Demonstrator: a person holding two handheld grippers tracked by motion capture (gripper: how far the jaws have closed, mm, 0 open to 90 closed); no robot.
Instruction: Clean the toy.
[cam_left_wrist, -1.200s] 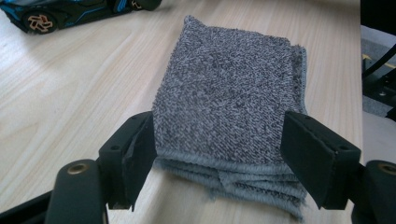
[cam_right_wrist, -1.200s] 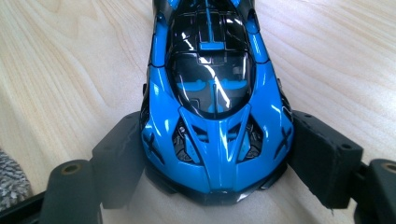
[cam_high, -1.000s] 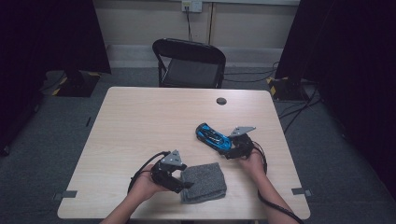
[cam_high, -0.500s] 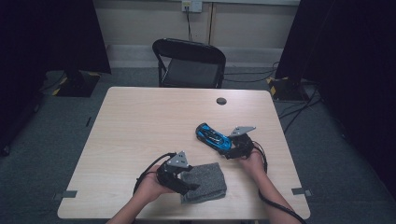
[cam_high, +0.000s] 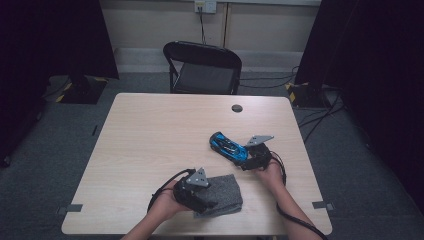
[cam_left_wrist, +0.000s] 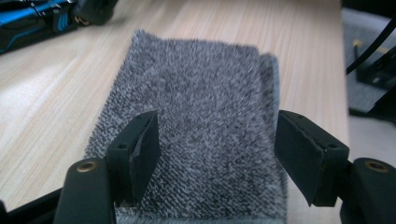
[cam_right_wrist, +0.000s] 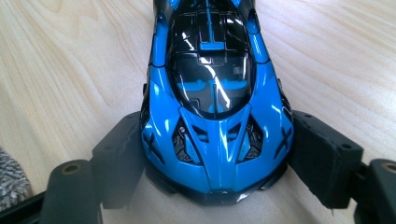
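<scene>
Left gripper (cam_left_wrist: 215, 154) lower over the grey cloth (cam_left_wrist: 205, 121) than a second ago, jaws just closing, still unpinched; right gripper (cam_right_wrist: 219, 163) clamped on blue toy car (cam_right_wrist: 212, 107); cloth pickup imminent.

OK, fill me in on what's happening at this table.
A person works at the table with a tool in each hand. The right tool is clamped on one end of a blue toy car that sits on the wood. The left tool is poised over a grey cloth; its jaws have just been closing, straddling the cloth but not yet pinching it.
</scene>
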